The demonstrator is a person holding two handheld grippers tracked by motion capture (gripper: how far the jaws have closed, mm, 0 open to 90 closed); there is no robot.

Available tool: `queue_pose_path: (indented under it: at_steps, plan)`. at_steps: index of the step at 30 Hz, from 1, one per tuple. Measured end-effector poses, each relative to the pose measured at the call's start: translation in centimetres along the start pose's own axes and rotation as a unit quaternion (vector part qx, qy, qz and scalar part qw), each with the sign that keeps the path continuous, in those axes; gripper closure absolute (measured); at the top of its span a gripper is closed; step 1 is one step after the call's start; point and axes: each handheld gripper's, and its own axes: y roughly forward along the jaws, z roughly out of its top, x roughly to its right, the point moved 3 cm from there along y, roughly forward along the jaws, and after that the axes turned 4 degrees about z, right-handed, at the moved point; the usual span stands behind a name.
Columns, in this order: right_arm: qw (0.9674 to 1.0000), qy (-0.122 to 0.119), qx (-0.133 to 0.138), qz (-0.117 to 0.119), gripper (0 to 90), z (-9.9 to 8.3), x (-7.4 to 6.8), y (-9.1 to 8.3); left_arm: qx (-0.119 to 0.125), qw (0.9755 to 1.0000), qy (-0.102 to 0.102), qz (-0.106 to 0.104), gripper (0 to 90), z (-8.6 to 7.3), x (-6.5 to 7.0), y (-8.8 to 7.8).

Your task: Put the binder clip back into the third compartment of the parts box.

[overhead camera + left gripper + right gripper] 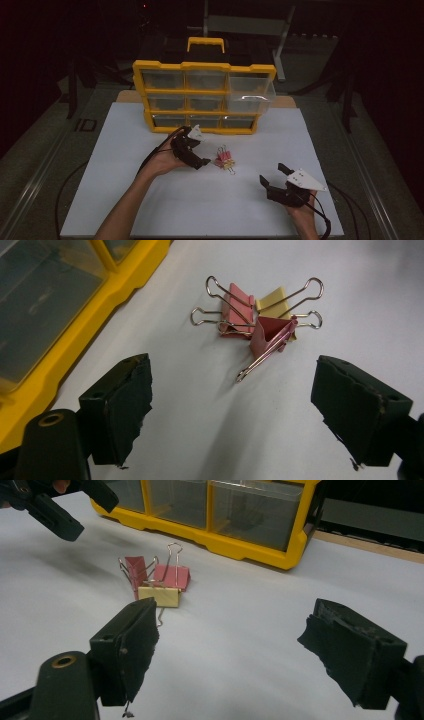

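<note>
Three binder clips [225, 159], two pink and one yellow, lie bunched together on the white board [200, 205]. In the left gripper view the pink clips [237, 307] and the yellow one [274, 300] lie just ahead of my left gripper [232, 370], whose jaws stand wide apart with nothing between them. From above, the left gripper [200, 150] hovers just left of the clips. My right gripper [271, 172] rests open near the board's front right; the clips [159, 596] lie ahead of it to the left, and its jaws [232, 610] are empty.
A yellow drawer organizer [204, 97] with clear drawers stands at the back of the board; its top right drawer [252, 90] is pulled out. A black and yellow case [205, 47] sits behind it. Cables trail from both grippers.
</note>
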Motion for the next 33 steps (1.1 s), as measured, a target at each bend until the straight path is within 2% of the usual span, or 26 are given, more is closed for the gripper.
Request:
queue_pose_path:
  at_steps: [2, 5, 7, 12, 16, 24, 31, 32, 33]
  plan:
    - [1.0000, 0.000, -0.001, 0.001, 19.2, 0.0, 0.0, 0.0, -0.005, 1.0000, 0.004, -0.002, 17.9, 0.1, 0.1, 0.3]
    - [1.0000, -0.001, -0.001, 0.001, 19.2, 0.0, 0.0, 0.0, -0.006, 0.9998, 0.009, -0.017, 19.4, 0.2, 0.3, 0.7]
    - [1.0000, -0.001, -0.001, 0.002, 19.2, 0.0, 0.0, 0.0, -0.006, 0.9998, 0.009, -0.017, 19.7, 0.2, 0.3, 0.7]
    - [1.0000, 0.000, -0.001, 0.004, 19.2, 0.0, 0.0, 0.0, -0.024, 0.9992, 0.019, -0.027, 20.5, 0.1, 0.7, 1.7]
    - [1.0000, 0.001, -0.001, 0.005, 19.2, 0.0, 0.0, 0.0, -0.035, 0.9988, 0.028, -0.017, 22.8, 0.1, 0.9, 2.2]
    - [1.0000, 0.001, -0.001, 0.008, 19.3, 0.0, -0.1, 0.0, -0.059, 0.9968, 0.053, -0.016, 30.4, 0.1, 1.3, 3.4]
    - [0.9999, 0.002, 0.000, 0.010, 19.3, 0.0, 0.0, 0.0, -0.063, 0.9965, 0.053, -0.016, 37.1, 0.2, 1.3, 3.9]
    - [0.9999, 0.003, 0.000, 0.011, 19.3, 0.0, 0.0, 0.0, -0.071, 0.9953, 0.064, -0.016, 39.8, 0.3, 1.3, 4.1]
    - [0.9999, 0.003, 0.000, 0.011, 19.3, 0.0, 0.0, 0.0, -0.070, 0.9954, 0.062, -0.017, 39.8, 0.3, 1.4, 4.2]
